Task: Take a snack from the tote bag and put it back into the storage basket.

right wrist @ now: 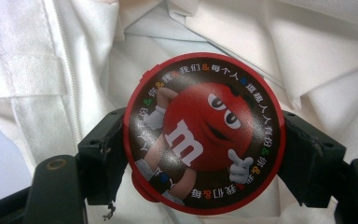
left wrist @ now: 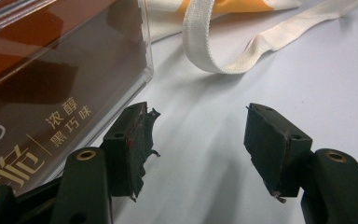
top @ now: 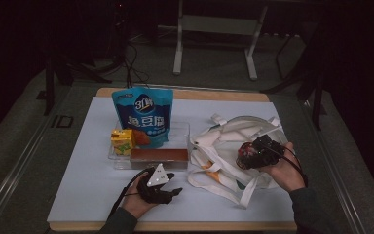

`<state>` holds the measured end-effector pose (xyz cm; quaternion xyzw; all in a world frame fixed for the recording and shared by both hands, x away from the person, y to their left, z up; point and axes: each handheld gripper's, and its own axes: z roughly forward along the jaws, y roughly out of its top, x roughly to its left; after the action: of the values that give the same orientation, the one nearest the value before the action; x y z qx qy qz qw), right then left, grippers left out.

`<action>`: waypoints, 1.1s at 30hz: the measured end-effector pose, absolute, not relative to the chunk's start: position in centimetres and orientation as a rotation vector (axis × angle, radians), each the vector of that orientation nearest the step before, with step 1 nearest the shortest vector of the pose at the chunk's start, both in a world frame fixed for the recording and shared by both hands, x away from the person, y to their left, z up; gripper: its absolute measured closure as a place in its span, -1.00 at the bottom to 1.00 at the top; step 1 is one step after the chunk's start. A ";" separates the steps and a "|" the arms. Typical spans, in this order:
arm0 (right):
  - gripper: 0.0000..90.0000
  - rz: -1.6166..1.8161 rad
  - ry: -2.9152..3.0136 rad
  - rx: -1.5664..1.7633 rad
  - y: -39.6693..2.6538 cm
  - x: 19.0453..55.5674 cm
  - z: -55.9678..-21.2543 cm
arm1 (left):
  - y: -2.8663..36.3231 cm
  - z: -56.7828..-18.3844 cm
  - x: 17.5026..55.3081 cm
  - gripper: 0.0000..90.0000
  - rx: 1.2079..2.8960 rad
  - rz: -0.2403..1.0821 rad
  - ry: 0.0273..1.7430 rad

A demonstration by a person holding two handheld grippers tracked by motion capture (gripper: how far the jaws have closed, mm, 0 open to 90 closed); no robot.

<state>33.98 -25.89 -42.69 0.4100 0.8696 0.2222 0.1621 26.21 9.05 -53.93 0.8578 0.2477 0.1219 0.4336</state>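
My right gripper [right wrist: 204, 149] pinches the round red candy tin [right wrist: 204, 135] over the white tote bag [top: 229, 141], apparently above its mouth, while my left gripper [left wrist: 198, 144] rests spread beside the clear tray [left wrist: 142, 56].

The round red-rimmed candy tin [right wrist: 204, 135] showed a red cartoon character on dark brown. The cream canvas tote bag [top: 229, 146] carried orange print. The brown chocolate box [left wrist: 51, 93] bore gold lettering.
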 end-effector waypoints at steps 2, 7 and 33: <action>-0.44 0.637 2.487 1.157 -25.8 34.0 -42.6 | 9.1 -53.9 26.2 -0.10 2.137 0.303 0.617; -0.44 0.642 2.494 1.152 -25.3 33.9 -42.5 | 9.0 -53.9 26.2 -0.10 2.137 0.303 0.616; -0.44 0.652 2.518 1.095 -23.7 33.8 -41.6 | 9.0 -53.9 26.2 -0.10 2.140 0.303 0.614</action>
<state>33.81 -23.72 -41.58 0.3832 0.8808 0.2281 0.1591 26.20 9.03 -53.93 0.8588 0.2465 0.1216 0.4323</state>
